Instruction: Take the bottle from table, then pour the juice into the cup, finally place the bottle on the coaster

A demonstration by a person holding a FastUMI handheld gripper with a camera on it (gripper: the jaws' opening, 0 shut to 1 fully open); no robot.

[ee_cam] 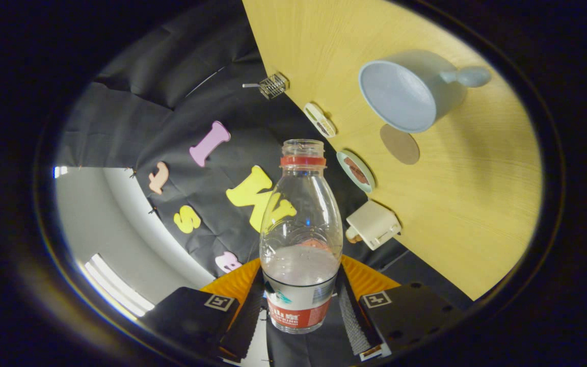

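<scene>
The tool (301,306) is clamped on the uncapped bottle (301,239), one finger on each side of its labelled base; the red label band carries white lettering too small to trust. The bottle's long axis runs straight ahead of the fingers, juice pooled at the base, while the cup (405,94) lies beyond its mouth to the right on the tilted-looking desk (477,204), the coaster (399,144) just beside it.

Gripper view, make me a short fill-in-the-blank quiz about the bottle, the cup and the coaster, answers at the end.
1. The gripper is shut on the ____, both fingers pressing its lower part.
2. The bottle has no ____ on its open neck.
3. The round brown coaster lies on the wooden table right beside the light blue ____.
4. The cup looks ____ inside, while liquid sits in the bottle's lower part.

Missing words: bottle; cap; cup; empty
</scene>
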